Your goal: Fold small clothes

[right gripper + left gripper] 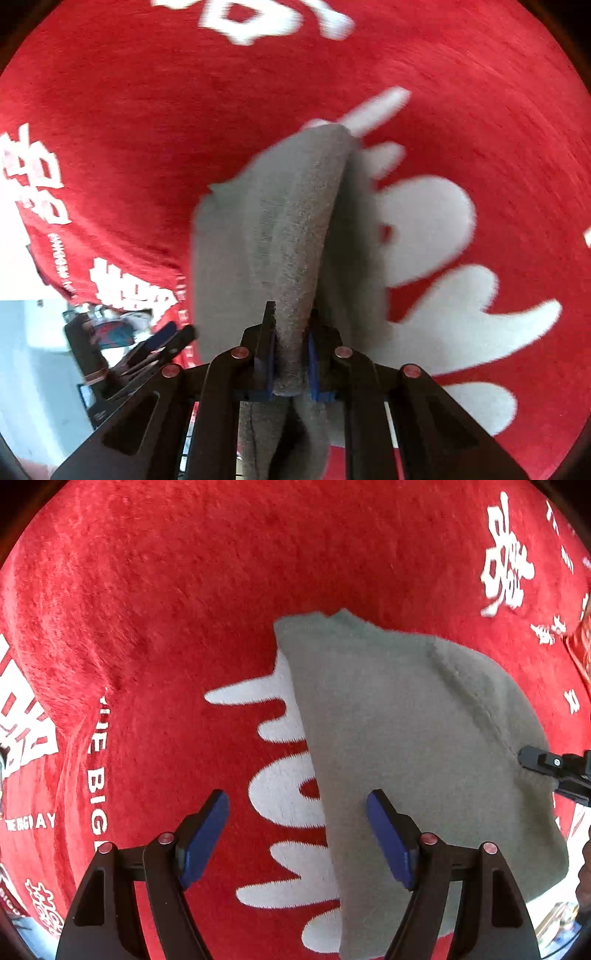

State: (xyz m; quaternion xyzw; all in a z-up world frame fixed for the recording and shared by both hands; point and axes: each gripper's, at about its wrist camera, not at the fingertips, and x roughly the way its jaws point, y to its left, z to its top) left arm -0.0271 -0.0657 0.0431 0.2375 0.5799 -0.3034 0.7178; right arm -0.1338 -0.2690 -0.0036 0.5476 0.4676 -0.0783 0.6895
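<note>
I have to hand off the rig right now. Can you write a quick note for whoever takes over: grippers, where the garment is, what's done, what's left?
Left gripper: open, empty, hovering at the left edge of the grey garment.
Right gripper: shut on a bunched edge of the grey garment, which it holds lifted.
The rest of the garment drapes on the red blanket with white lettering.
Done: one edge picked up on the right side.
Left: grip the near edge with the left gripper, carry the fold over, lay it flat and smooth it. No finished fold is visible yet.

Red plush blanket with white lettering, grey fleece garment lying on it
</note>
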